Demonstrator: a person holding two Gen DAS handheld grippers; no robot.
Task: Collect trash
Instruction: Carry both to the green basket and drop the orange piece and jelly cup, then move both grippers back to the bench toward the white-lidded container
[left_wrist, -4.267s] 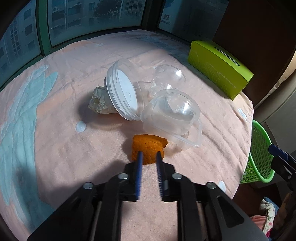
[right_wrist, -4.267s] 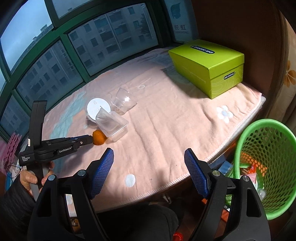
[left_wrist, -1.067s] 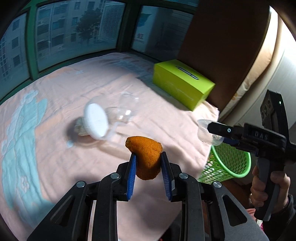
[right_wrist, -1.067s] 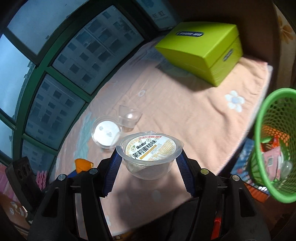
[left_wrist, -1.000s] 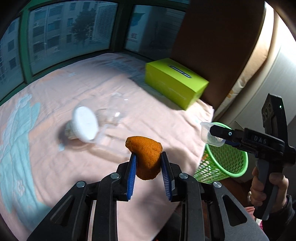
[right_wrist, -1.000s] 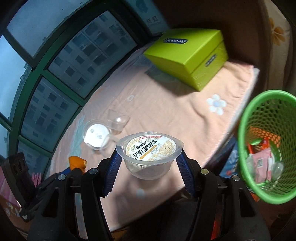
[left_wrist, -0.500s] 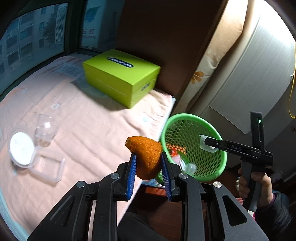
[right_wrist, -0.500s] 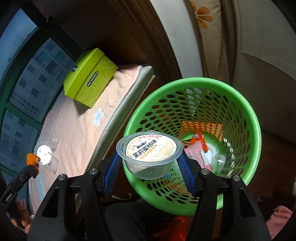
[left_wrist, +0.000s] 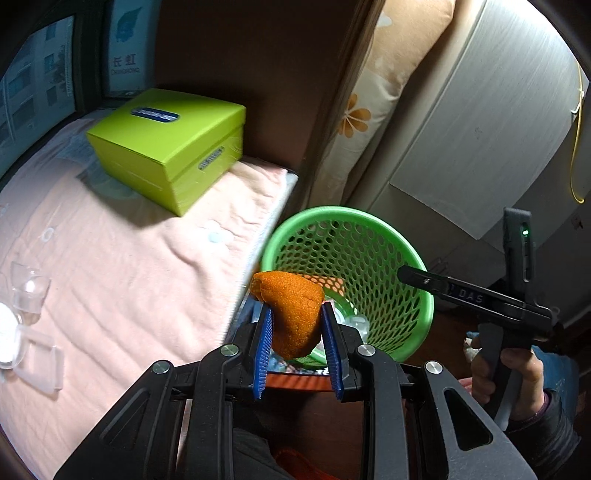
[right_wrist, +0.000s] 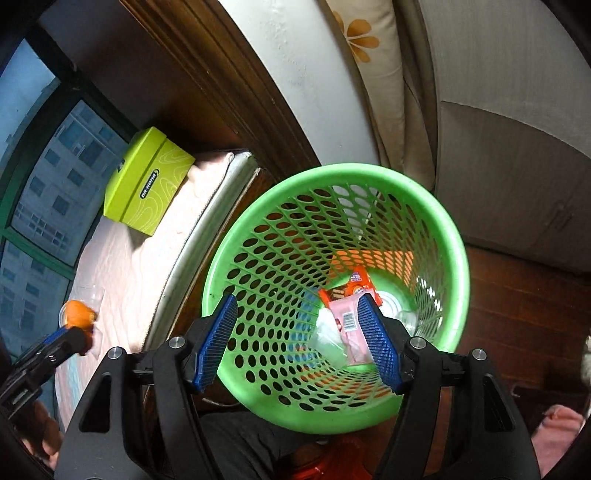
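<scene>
Two grippers work over a green mesh basket (right_wrist: 456, 236) that stands on the floor just beside the pink-covered bed (left_wrist: 129, 266). The left gripper (left_wrist: 297, 343) is clenched on an orange lump of trash (left_wrist: 293, 314); the lump sits squeezed between the blue ribbed pads (left_wrist: 264, 347), its rounded upper part bulging out beyond the fingertips toward 12 o'clock. In the left wrist view the basket lies just behind the lump, toward 1 o'clock, and the lump hangs near the rim on the bed's side. The right gripper (right_wrist: 299, 332) is spread wide with nothing between its fingers, hovering above the basket's mouth. Down inside the basket, between those parted fingers and slightly toward 1 o'clock, lie a pink wrapper (right_wrist: 351, 328), a red and orange packet (right_wrist: 349, 286), and clear plastic pieces (right_wrist: 327, 334). A lime-green box (left_wrist: 166, 144) rests on the bed at about 10 o'clock in the left view, well apart from the basket. Clear plastic containers (left_wrist: 29, 291) lie at the far left edge, around 9 o'clock.
</scene>
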